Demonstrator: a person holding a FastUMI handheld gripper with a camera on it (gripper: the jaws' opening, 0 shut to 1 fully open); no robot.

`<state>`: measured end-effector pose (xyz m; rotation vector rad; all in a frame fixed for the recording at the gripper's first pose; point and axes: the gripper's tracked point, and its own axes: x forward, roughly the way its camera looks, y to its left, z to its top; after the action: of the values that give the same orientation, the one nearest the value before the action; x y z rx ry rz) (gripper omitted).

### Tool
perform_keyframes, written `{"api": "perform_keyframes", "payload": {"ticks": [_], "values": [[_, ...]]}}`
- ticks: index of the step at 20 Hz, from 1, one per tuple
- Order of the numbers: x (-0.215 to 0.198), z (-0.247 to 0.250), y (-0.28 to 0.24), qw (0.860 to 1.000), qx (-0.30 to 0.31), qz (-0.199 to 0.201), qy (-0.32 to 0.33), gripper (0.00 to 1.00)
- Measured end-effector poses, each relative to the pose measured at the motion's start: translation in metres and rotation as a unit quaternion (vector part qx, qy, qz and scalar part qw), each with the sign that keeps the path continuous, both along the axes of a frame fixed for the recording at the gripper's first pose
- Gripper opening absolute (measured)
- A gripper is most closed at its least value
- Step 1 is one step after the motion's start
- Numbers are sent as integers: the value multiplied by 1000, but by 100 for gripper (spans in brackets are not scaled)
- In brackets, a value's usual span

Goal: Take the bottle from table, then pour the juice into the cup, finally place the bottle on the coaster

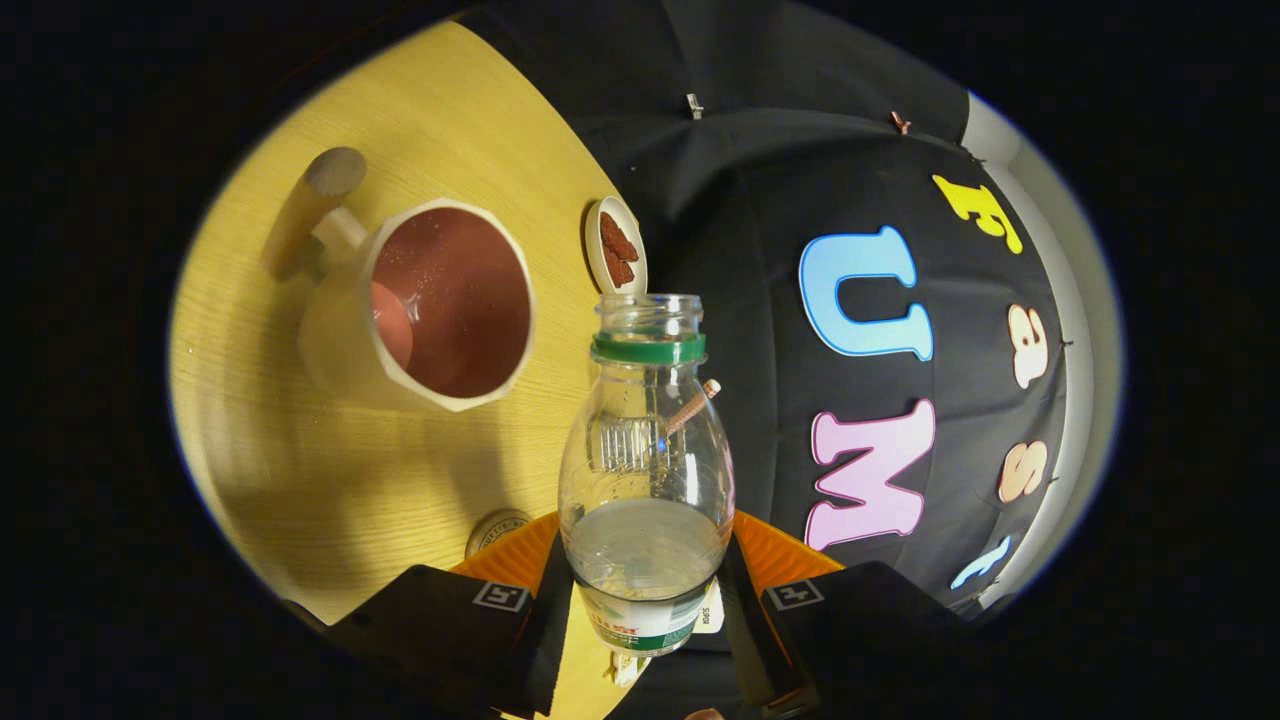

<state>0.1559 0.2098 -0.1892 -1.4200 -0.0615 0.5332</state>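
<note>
With both fingers pressing its lower sides, the gripper (645, 600) holds the uncapped bottle (646, 470), part full, right of the cup (420, 305) on the table (330, 470).

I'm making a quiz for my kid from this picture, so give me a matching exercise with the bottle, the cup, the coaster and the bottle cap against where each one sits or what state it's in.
Column one:
1. bottle
2. cup
3. coaster
4. bottle cap

Column two:
A. lying on the table beside the fingers, off the bottle
B. at the table's far edge, beyond the bottle's mouth
C. held between the fingers of the gripper, open-mouthed, partly full
D. on the table, wooden handle, reddish inside

Pairs: 1-C, 2-D, 3-B, 4-A
</note>
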Motion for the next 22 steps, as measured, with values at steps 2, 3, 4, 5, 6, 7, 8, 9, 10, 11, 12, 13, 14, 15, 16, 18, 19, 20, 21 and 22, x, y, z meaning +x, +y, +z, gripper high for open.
{"api": "perform_keyframes", "payload": {"ticks": [2,3,4,5,6,7,8,9,10,11,12,13,14,15,16,18,19,20,21,22], "values": [[2,-4,1,1000,-22,7,-8,70],[2,-5,1,999,-31,10,-12,70],[2,-6,1,999,-37,11,-13,70],[2,-8,3,999,-40,12,-13,70],[2,-8,3,999,-44,13,-13,70],[4,-9,4,999,-47,13,-14,70],[3,-10,5,998,-51,16,-15,70],[4,-9,7,998,-57,20,-17,70],[4,-9,9,998,-62,26,-21,70],[3,-10,11,997,-69,31,-23,70],[3,-10,12,996,-75,36,-27,70],[4,-10,12,995,-81,40,-29,70],[4,-10,12,995,-85,43,-31,70],[4,-10,13,995,-88,44,-32,70],[4,-10,12,994,-91,45,-34,70],[5,-8,13,993,-98,48,-40,70],[6,-8,13,993,-102,51,-43,70],[5,-8,14,992,-106,54,-45,70],[6,-7,15,991,-109,56,-48,70],[6,-6,15,991,-112,59,-51,70]]}}
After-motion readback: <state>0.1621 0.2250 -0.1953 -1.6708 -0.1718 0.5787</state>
